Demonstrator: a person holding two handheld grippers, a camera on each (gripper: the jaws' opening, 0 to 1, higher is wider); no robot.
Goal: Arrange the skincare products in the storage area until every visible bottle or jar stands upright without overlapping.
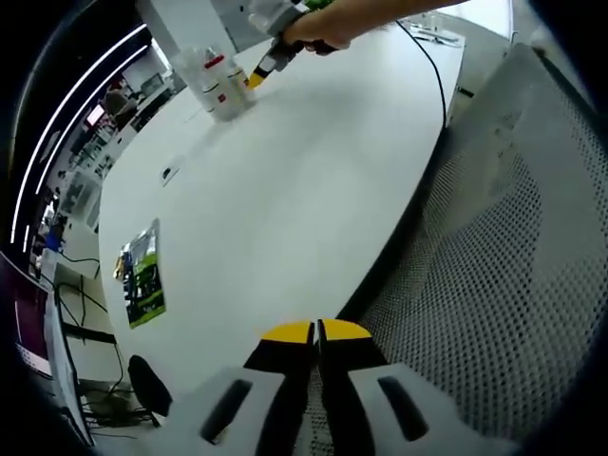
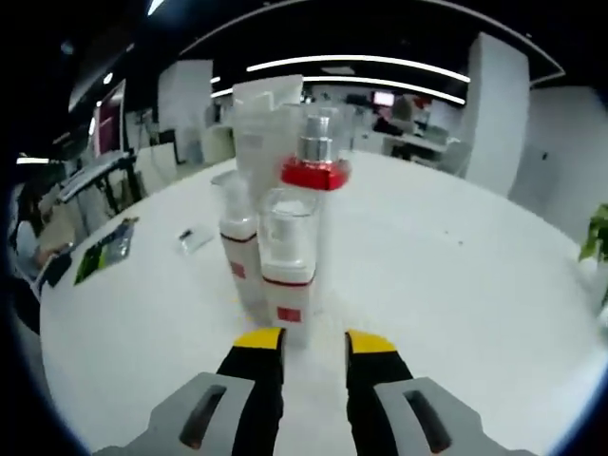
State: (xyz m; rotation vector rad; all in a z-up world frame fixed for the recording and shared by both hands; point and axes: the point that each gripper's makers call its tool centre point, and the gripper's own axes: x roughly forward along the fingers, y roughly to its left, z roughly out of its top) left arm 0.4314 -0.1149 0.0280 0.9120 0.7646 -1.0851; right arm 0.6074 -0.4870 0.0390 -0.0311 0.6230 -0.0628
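On the white table, just ahead of your right gripper, the bottles stand upright in a tight cluster, a red-collared one at the back. Your right jaws sit parted, nothing between them, the nearest bottle just beyond the tips. Your left gripper is pressed closed and empty at the table's edge beside a mesh chair, well apart from the cluster.
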